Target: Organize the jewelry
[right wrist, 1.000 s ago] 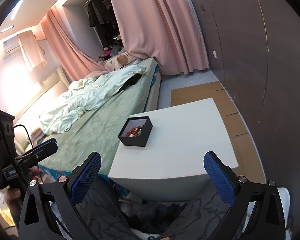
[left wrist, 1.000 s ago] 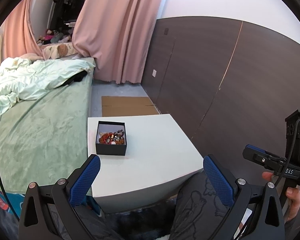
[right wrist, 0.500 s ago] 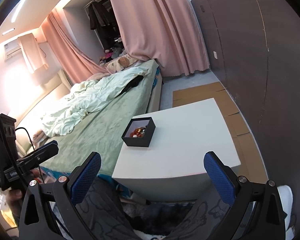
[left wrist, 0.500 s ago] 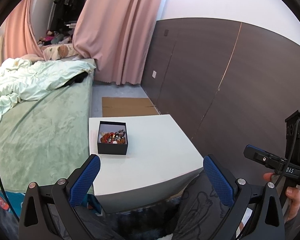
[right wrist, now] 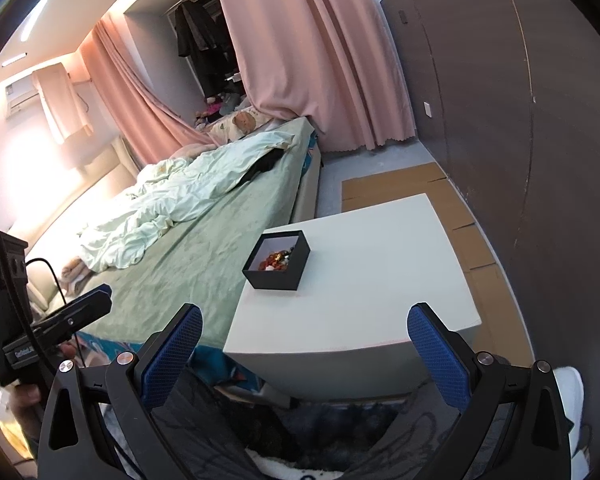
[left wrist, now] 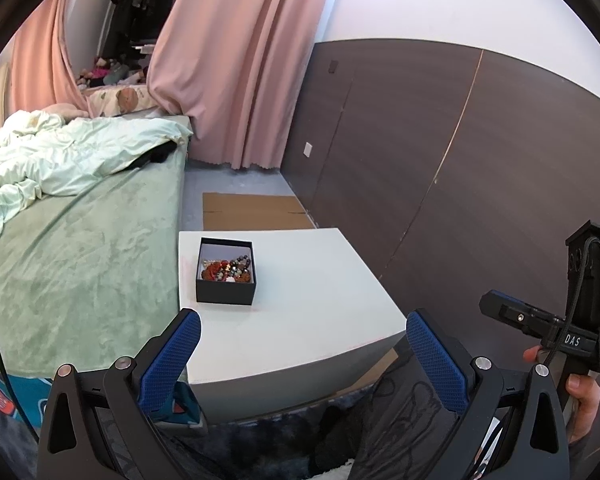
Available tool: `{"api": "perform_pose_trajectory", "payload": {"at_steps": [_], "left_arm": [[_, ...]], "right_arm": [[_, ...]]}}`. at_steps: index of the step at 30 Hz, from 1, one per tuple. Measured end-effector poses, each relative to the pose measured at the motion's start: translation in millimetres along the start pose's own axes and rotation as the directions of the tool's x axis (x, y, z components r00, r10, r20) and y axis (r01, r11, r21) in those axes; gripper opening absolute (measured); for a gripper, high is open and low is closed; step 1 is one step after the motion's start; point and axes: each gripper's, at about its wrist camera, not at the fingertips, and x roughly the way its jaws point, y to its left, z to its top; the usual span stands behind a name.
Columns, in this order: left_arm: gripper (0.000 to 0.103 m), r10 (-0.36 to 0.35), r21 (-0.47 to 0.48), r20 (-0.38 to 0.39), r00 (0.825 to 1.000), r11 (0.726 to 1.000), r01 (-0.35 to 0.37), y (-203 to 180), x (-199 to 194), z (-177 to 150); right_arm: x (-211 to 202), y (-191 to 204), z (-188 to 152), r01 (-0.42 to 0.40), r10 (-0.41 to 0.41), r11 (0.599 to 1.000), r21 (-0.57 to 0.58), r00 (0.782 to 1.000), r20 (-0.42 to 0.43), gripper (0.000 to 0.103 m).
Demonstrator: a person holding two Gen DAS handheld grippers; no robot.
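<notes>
I hold both grippers, left gripper (left wrist: 302,350) and right gripper (right wrist: 304,346), released, empty. Beads (left wrist: 228,270) in the box (left wrist: 226,292) at frame centre look tangled; one pinch could drag several out.

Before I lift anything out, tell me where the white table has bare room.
The white table is bare right of the black box, out to the edge by the dark wall panel, and in front of the box to the near edge. The box of beaded jewelry crowds the bed-side edge. Both grippers, left gripper and right gripper, are open.
</notes>
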Motion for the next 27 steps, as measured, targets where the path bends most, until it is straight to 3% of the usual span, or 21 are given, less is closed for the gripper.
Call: {"api": "perform_pose_trajectory", "payload": {"at_steps": [16, 27], "left_arm": [[0.103, 0.011, 0.004, -0.001, 1.0, 1.0, -0.011, 0.1, -3.3, -3.6], [0.103, 0.072, 0.048, -0.002, 0.997, 0.996, -0.072, -14.3, -4.3, -6.5]], "right_arm": [[1.6, 5.7, -2.7, 0.026, -0.026, 1.0, 0.002, 0.999, -0.019, 0.103], [-1.5, -0.8, -2.7, 0.027, -0.026, 1.0, 0.01, 0.999, -0.019, 0.103]]}}
